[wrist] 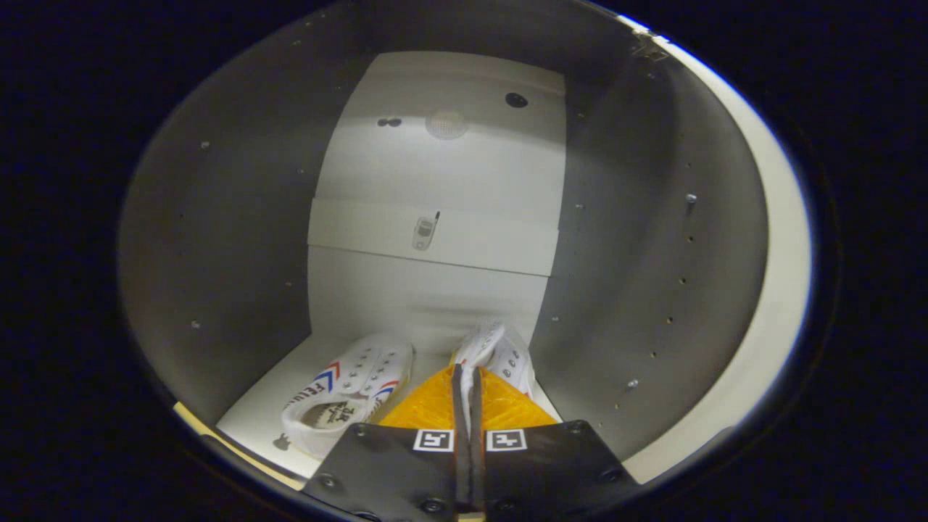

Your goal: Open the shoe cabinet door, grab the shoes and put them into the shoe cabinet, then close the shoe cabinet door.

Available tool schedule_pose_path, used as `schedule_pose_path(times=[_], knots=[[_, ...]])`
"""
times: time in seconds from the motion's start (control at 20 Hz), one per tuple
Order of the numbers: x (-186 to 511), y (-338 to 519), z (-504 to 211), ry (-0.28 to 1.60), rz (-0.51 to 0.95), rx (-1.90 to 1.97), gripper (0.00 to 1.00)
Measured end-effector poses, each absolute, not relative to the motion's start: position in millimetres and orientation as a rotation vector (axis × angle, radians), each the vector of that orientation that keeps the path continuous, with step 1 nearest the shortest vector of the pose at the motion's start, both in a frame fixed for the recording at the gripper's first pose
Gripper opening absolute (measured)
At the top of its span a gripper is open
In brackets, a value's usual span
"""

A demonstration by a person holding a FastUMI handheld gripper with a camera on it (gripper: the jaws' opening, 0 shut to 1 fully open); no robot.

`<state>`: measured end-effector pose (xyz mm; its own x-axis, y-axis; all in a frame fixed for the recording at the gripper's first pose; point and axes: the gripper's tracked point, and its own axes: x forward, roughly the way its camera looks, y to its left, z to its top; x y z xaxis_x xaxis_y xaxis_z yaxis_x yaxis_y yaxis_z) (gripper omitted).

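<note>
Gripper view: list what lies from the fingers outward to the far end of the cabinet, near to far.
Gripper, fingers closed on the second shoe's edge → that shoe just ahead, the first shoe lying beside it on the cabinet floor → cabinet back panel.

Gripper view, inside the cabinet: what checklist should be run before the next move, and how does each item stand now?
1. First shoe lies on the cabinet floor, left of the fingers: ok.
2. Second shoe is inside the cabinet, just ahead of the gripper: ok.
3. Fingers nearly closed with a thin strip of the second shoe between them, so it looks gripped: ok.
4. Second shoe resting on the floor, ready to release: cannot tell.
5. Room beside the first shoe for the second: ok, bare floor on the right.
6. Door clear for closing: cannot tell.
</note>
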<state>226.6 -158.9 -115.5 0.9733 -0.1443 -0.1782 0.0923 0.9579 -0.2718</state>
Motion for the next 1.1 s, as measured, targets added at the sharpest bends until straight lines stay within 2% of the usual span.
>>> schedule_pose_path(times=[0.25, 0.75, 0.95, 1.0, 1.1], knots=[[256, -170, -142, 0.269, -0.119, -0.282, 0.02], [262, -156, -168, 0.32, -0.093, -0.278, 0.02], [254, -159, -170, 0.332, -0.112, -0.215, 0.11], [253, -160, -168, 0.325, -0.115, -0.205, 0.17], [244, -160, -160, 0.303, -0.123, -0.201, 0.19]])
